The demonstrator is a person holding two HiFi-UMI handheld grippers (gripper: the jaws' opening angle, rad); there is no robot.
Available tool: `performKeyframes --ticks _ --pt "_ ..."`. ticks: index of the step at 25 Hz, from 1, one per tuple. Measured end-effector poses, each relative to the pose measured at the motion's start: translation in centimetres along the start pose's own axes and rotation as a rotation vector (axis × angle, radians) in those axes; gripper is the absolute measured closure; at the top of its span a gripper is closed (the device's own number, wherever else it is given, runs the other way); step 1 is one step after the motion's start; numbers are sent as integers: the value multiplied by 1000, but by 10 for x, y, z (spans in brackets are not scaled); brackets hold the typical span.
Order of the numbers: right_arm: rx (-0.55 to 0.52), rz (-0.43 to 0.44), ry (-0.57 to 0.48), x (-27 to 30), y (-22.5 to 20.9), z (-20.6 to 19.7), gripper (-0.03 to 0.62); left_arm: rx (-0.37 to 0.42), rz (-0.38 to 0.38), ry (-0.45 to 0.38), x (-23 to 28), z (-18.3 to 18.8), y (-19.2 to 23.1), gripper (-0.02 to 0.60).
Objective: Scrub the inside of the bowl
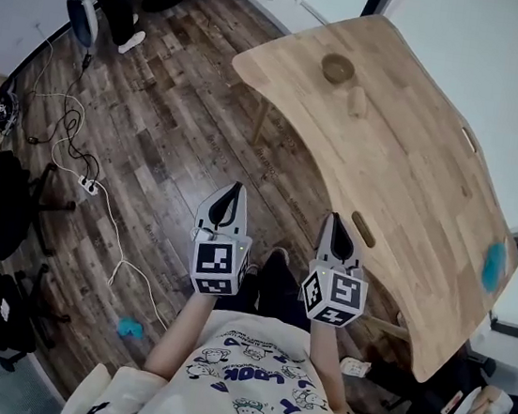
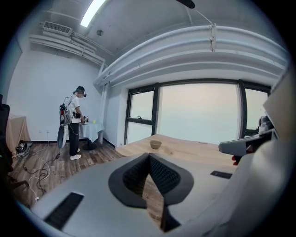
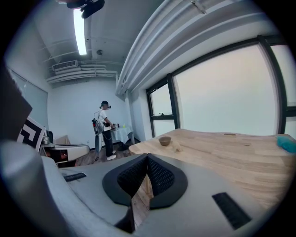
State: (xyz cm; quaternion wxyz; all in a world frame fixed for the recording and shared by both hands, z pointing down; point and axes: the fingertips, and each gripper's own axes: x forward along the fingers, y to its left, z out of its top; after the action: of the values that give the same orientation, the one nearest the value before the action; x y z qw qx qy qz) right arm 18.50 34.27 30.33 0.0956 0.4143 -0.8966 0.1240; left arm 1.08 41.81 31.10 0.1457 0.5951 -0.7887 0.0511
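A small brown bowl [image 1: 338,68] stands near the far end of the light wooden table [image 1: 413,184], with a pale scrubber [image 1: 357,102] lying just beside it. The bowl [image 2: 156,144] shows small and far off in the left gripper view, and the bowl [image 3: 164,140] with the scrubber [image 3: 177,147] likewise in the right gripper view. My left gripper [image 1: 232,193] and right gripper [image 1: 335,226] are held side by side over the floor in front of my body, well short of the bowl. Both are shut with nothing between the jaws.
A teal object [image 1: 495,264] lies at the table's right edge. Cables and a power strip [image 1: 88,187] run across the wood floor at left, beside black chairs [image 1: 4,206]. A person [image 2: 74,121] stands at a small table far back. A blue item [image 1: 129,327] lies on the floor.
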Motion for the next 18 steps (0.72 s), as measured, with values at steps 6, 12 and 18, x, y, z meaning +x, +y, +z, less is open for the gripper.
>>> performKeyframes --ticks 6,12,18 --pt "1 -12 16 25 -11 6 588 -4 -16 11 29 6 -1 555" --pt "5 -7 25 60 -23 9 588 -4 3 23 61 6 5 554" --pt "18 -14 39 109 -41 20 588 -5 0 40 110 17 11 555"
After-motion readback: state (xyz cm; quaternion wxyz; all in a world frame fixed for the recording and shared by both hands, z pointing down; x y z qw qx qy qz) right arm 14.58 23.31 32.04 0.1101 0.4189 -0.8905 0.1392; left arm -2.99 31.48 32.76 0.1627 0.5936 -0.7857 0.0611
